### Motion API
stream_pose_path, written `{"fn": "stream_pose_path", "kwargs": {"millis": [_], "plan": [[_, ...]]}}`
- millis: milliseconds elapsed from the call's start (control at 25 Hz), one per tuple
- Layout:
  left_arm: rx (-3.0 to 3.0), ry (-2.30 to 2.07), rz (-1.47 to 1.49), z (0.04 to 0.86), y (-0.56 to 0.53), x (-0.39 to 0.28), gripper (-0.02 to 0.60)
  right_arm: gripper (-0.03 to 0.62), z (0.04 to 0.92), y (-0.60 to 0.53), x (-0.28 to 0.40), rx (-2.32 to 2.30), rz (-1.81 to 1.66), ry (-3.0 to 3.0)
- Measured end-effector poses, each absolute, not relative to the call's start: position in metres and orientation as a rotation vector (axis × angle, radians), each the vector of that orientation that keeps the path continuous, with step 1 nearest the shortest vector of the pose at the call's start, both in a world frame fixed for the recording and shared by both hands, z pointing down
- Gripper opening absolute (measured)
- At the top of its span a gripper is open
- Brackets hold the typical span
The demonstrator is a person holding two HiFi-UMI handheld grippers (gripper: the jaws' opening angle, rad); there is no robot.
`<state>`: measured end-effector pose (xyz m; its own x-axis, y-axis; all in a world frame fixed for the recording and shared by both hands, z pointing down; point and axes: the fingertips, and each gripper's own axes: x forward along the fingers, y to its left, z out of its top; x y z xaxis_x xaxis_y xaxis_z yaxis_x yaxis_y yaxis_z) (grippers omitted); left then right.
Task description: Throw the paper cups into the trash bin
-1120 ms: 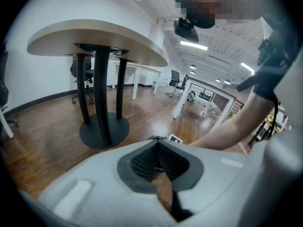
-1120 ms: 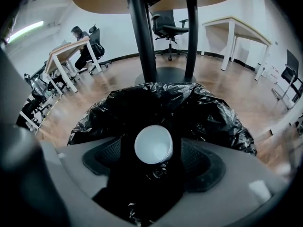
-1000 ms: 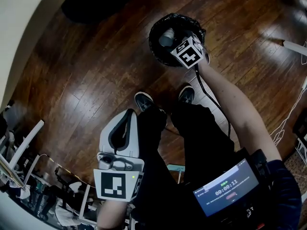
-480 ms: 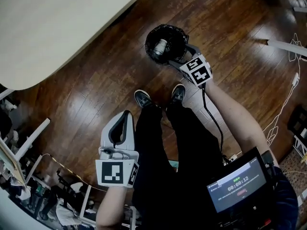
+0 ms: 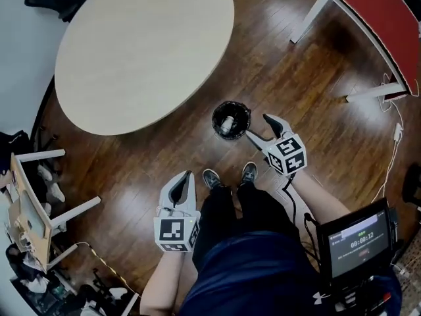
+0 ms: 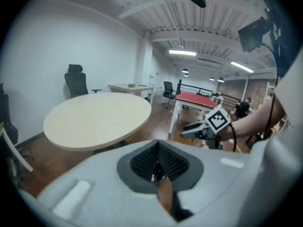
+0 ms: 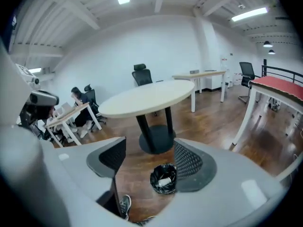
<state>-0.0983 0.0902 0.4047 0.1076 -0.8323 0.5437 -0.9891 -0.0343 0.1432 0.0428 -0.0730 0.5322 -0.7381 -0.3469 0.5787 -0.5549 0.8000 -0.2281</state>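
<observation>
The black-lined trash bin [image 5: 231,120] stands on the wood floor in front of the person's shoes, and a white paper cup [image 5: 227,124] lies inside it. My right gripper [image 5: 256,124] hovers just right of the bin, raised well above it. Its jaws are apart and closing with nothing between them. In the right gripper view the bin [image 7: 163,178] with the cup [image 7: 165,180] shows far below, between the pads [image 7: 188,161]. My left gripper [image 5: 182,178] hangs at the person's left side, shut and empty, its tips [image 6: 158,167] pressed together.
A round beige table [image 5: 141,48] on a black pedestal [image 7: 154,136] stands beyond the bin. A red table [image 5: 378,22] with white legs is at the far right. Desks and chairs [image 5: 33,196] crowd the left edge. A cable [image 5: 395,143] trails on the floor at the right.
The view has pulled back and up, bringing the round table in. My right gripper has drawn away from directly over the bin to its right side. The cup stays in the bin.
</observation>
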Motion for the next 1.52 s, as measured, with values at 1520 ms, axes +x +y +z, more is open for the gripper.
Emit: {"fn": "stream_pose_path", "kwargs": {"millis": [1520], "plan": [[2.169, -1.775, 0.219, 0.304, 0.079, -0.087, 0.005, 0.059, 0.311, -0.015, 0.042, 0.936, 0.273, -2.786]]}}
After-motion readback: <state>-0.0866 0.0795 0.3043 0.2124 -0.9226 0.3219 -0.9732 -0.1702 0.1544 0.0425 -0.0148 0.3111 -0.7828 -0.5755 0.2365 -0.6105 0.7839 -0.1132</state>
